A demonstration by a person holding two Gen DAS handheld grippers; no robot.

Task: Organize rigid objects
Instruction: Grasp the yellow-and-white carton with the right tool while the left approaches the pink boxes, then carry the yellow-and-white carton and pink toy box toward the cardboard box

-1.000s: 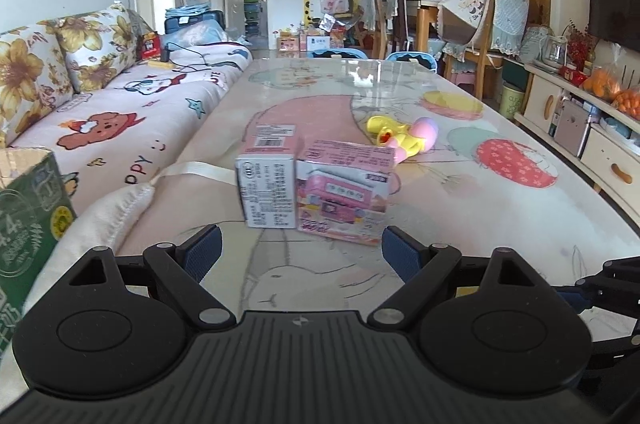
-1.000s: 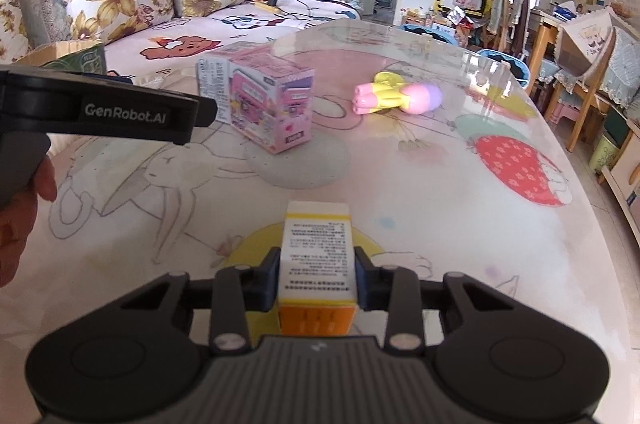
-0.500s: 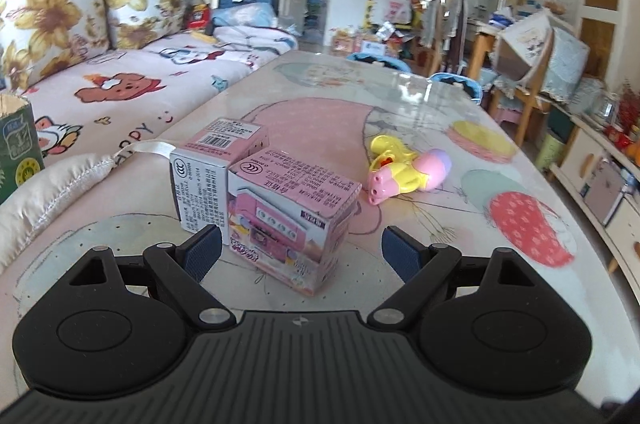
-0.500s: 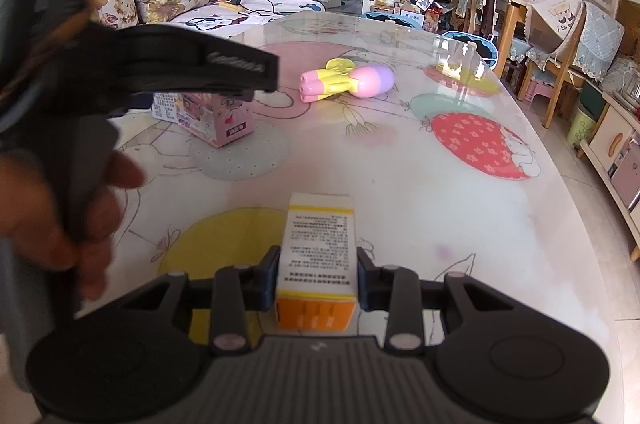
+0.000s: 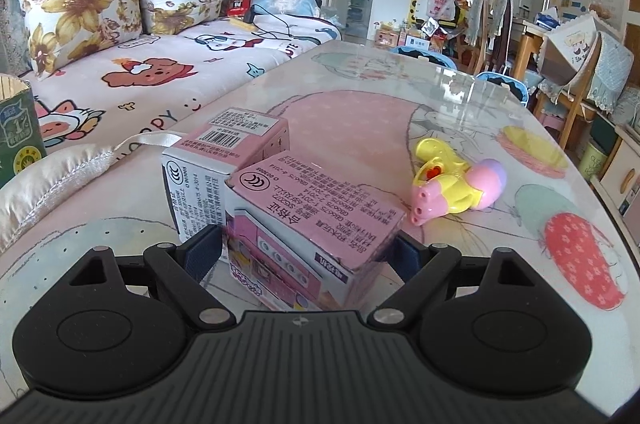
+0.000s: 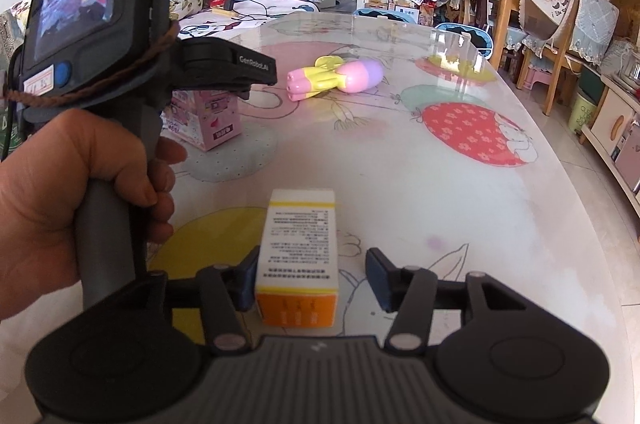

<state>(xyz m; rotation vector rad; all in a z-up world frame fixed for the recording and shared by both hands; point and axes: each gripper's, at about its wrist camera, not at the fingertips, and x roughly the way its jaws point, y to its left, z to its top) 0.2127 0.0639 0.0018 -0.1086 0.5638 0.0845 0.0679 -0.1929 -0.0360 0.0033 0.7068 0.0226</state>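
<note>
Two pink toy boxes stand side by side on the table. My left gripper is open, its fingers on either side of the nearer pink box; the second box stands just behind and left. My right gripper is open around a white and orange box that rests on the table, the right finger clearly apart from it. A pink and yellow toy lies beyond the boxes and also shows in the right wrist view. The left gripper's body and the hand fill the left of that view.
The table has a cartoon-print cover. A sofa runs along its left side, with a cushion and a green carton near the corner. Chairs and cabinets stand at the far end and right.
My left gripper moved forward until its fingers straddle the nearer pink box. My right gripper opened and let go of the white and orange box, which now rests on the table.
</note>
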